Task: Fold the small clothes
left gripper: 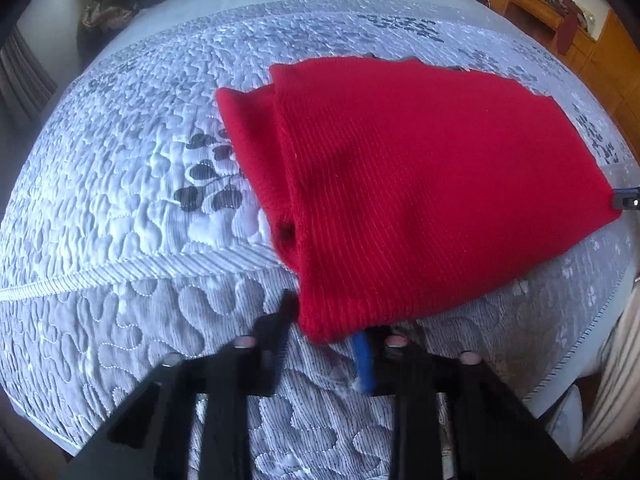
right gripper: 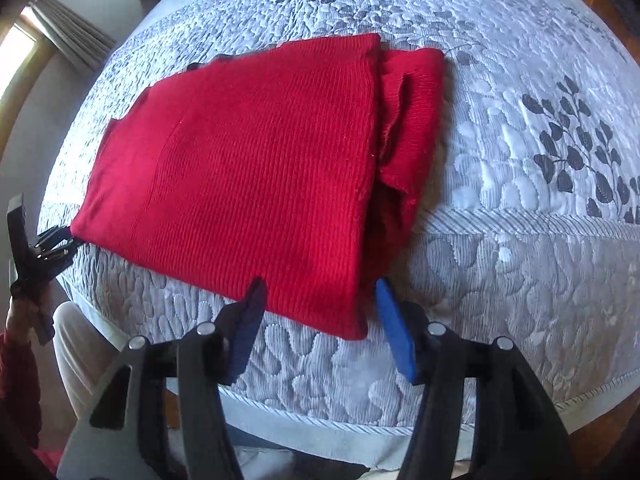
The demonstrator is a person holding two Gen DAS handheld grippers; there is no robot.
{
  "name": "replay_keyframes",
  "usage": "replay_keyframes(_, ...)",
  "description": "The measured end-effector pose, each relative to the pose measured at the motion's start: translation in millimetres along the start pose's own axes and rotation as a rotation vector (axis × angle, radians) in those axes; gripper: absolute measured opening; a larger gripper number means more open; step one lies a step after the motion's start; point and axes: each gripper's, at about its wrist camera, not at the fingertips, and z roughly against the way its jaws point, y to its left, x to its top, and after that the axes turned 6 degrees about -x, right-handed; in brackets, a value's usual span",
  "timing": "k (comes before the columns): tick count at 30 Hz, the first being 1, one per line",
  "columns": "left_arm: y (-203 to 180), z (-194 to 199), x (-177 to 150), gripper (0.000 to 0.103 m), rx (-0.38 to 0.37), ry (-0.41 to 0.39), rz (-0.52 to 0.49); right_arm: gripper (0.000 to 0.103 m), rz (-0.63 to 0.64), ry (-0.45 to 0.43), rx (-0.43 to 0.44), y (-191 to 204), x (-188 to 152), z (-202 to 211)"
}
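Note:
A red knitted garment (left gripper: pixel 420 180) (right gripper: pixel 240 168) lies folded flat on the quilted bed (left gripper: pixel 140 200) (right gripper: pixel 520 280), with a narrower folded layer (right gripper: pixel 412 120) showing along one side. My left gripper (left gripper: pixel 324 316) has its fingers on either side of the garment's near corner, blurred. In the right wrist view the left gripper (right gripper: pixel 66 242) has its tips together on that corner. My right gripper (right gripper: pixel 320 286) stands open over the other near corner, its blue pads (right gripper: pixel 394 332) clear of the cloth. The right gripper's tip (left gripper: pixel 626 200) shows at the far right edge.
The bed's front edge (right gripper: pixel 320 428) runs just below the grippers. A person's hand (right gripper: pixel 24 312), red sleeve (right gripper: pixel 16 380) and light trousers (right gripper: pixel 80 340) are at the left. A wooden dresser (left gripper: pixel 540 4) with clutter stands beyond the bed. Curtains (right gripper: pixel 68 28) hang at the far left.

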Motion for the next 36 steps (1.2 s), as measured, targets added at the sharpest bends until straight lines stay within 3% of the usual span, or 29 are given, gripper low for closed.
replay_keyframes(2,5.5,17.8,2.5,0.007,-0.037,-0.052,0.064,0.054,-0.006,0.011,0.002,0.2,1.9,-4.4)
replay_keyframes(5,-1.6,39.7,-2.5,0.007,-0.004,-0.084,0.016,0.053,-0.024,0.015,0.01,-4.3,1.7,-4.9)
replay_keyframes(7,-0.7,37.7,-11.6,0.007,-0.007,-0.047,0.006,0.053,-0.022,0.017,0.007,-5.8,1.2,-4.1)
replay_keyframes(10,-0.3,15.6,-30.5,0.009,0.019,0.073,-0.043,0.053,-0.029,0.026,-0.015,-10.4,1.1,-1.1)
replay_keyframes(12,3.8,15.9,-36.5,0.012,0.021,0.07,-0.039,0.055,-0.047,0.036,-0.002,-15.7,1.2,1.6)
replay_keyframes(13,7.5,19.9,-35.5,0.014,0.009,0.061,-0.011,0.058,-0.063,0.043,0.009,-18.8,0.9,2.5)
replay_keyframes(15,16.9,32.4,-28.8,0.039,-0.015,0.005,0.064,0.059,-0.106,0.072,0.028,-27.5,0.8,1.8)
replay_keyframes(17,21.9,38.1,-18.6,0.051,-0.048,-0.026,0.113,0.059,-0.127,0.089,0.026,-33.3,1.3,0.0)
replay_keyframes(21,23.5,18.3,-3.6,0.06,-0.127,0.025,0.191,0.059,-0.157,0.124,0.06,-36.7,1.4,-10.8)
replay_keyframes(23,28.3,0.6,-1.8,0.059,-0.153,0.058,0.258,0.057,-0.182,0.155,0.101,-37.5,1.3,-22.6)
replay_keyframes(25,32.7,-5.6,0.2,0.058,-0.156,0.057,0.313,0.046,-0.213,0.177,0.115,-38.6,1.6,-33.8)
replay_keyframes(27,30.0,-3.9,3.2,0.025,-0.169,0.057,0.315,0.027,-0.222,0.175,0.1,-38.7,3.2,-36.4)
replay_keyframes(28,29.5,-2.5,3.9,0.019,-0.19,0.059,0.33,0.009,-0.229,0.17,0.129,-39.4,4.2,-33.7)
replay_keyframes(29,29.0,0.1,4.2,0.015,-0.185,0.057,0.341,0.009,-0.248,0.167,0.201,-40.7,5.3,-28.1)
replay_keyframes(30,26.4,3.9,3.3,0.011,-0.175,0.055,0.337,0.009,-0.25,0.154,0.214,-40.4,5.9,-22.4)
replay_keyframes(33,21.3,9.1,1.6,0.009,-0.123,0.057,0.291,0.008,-0.17,0.086,0.147,-33.2,4.3,3.2)
replay_keyframes(36,21.8,-4.2,-6.5,0.01,-0.095,0.088,0.266,0.008,-0.112,0.117,0.043,-30.0,-2.2,-5.9)
